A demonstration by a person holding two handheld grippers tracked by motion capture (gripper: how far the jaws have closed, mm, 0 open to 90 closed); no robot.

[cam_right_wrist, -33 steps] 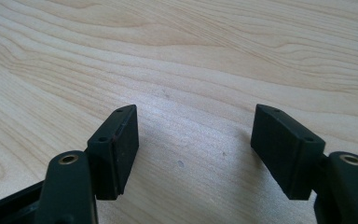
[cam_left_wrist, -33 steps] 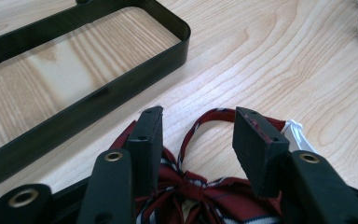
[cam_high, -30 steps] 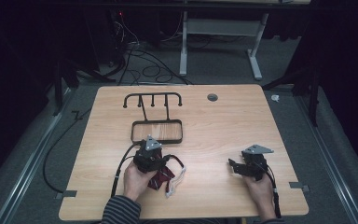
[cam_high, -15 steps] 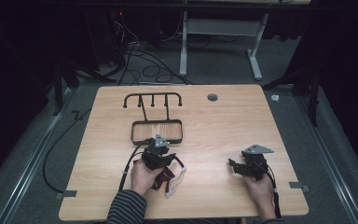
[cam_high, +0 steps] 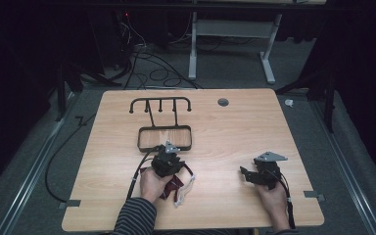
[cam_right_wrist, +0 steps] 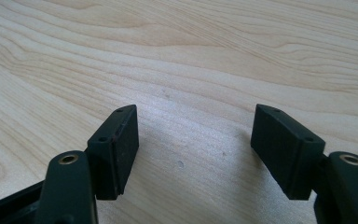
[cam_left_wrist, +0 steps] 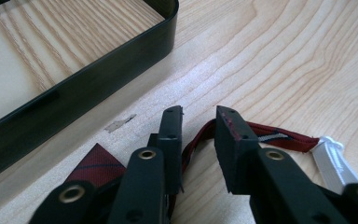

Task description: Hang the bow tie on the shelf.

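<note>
A dark red strap (cam_left_wrist: pixel 284 137) with a white end piece (cam_left_wrist: pixel 331 156) lies on the wooden table (cam_high: pixel 225 132), in front of a black stand's tray base (cam_left_wrist: pixel 74 88). My left gripper (cam_left_wrist: pixel 199 126) hangs low over the strap (cam_high: pixel 174 183). Its jaws have just been closing and now stand a narrow gap apart. The strap runs through that gap, and the pads do not press on it. At the table's right front, my right gripper (cam_right_wrist: pixel 196 140) rests open over bare wood. From above, the left gripper (cam_high: pixel 174 166) is just in front of the tray and the right gripper (cam_high: pixel 247 174) points left.
The black stand (cam_high: pixel 160 105) has a row of hooks on a rail behind its rectangular tray (cam_high: pixel 165 138). A round grommet hole (cam_high: pixel 223 102) is at the table's back. Cables trail from both grippers toward the front edge.
My left gripper has shifted right and lower onto the strap, and its jaws have narrowed. The right gripper has stayed where it was.
</note>
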